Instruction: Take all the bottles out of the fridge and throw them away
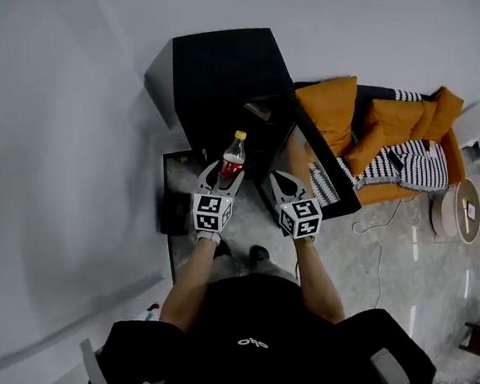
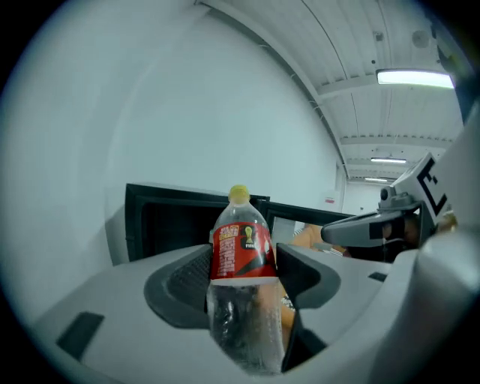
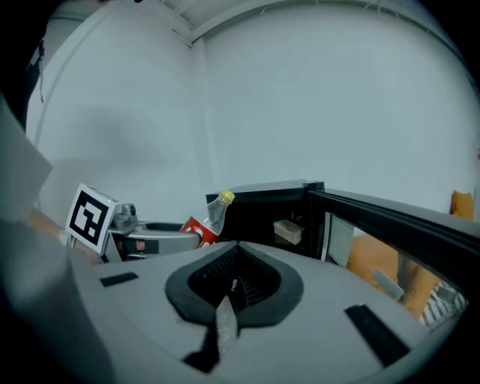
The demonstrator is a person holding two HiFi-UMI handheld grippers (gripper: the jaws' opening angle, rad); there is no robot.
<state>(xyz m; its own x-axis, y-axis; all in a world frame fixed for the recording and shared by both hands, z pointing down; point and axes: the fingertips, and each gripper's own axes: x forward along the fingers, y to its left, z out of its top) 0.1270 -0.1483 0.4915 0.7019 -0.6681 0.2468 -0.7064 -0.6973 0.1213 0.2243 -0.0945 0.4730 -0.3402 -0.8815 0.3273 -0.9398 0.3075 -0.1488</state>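
A clear plastic bottle with a red label and yellow cap stands upright in my left gripper, whose pads press on its sides; up close the bottle fills the gap of the left gripper. It is held in front of the black fridge, whose door hangs open to the right. My right gripper hovers beside it, shut with nothing held. From the right gripper view, the bottle and left gripper are at the left, before the open fridge.
A pale boxy item sits inside the fridge. An orange sofa with striped cushions stands right of the door, and a round side table beyond it. A dark low stand lies at the fridge's foot. A white wall runs along the left.
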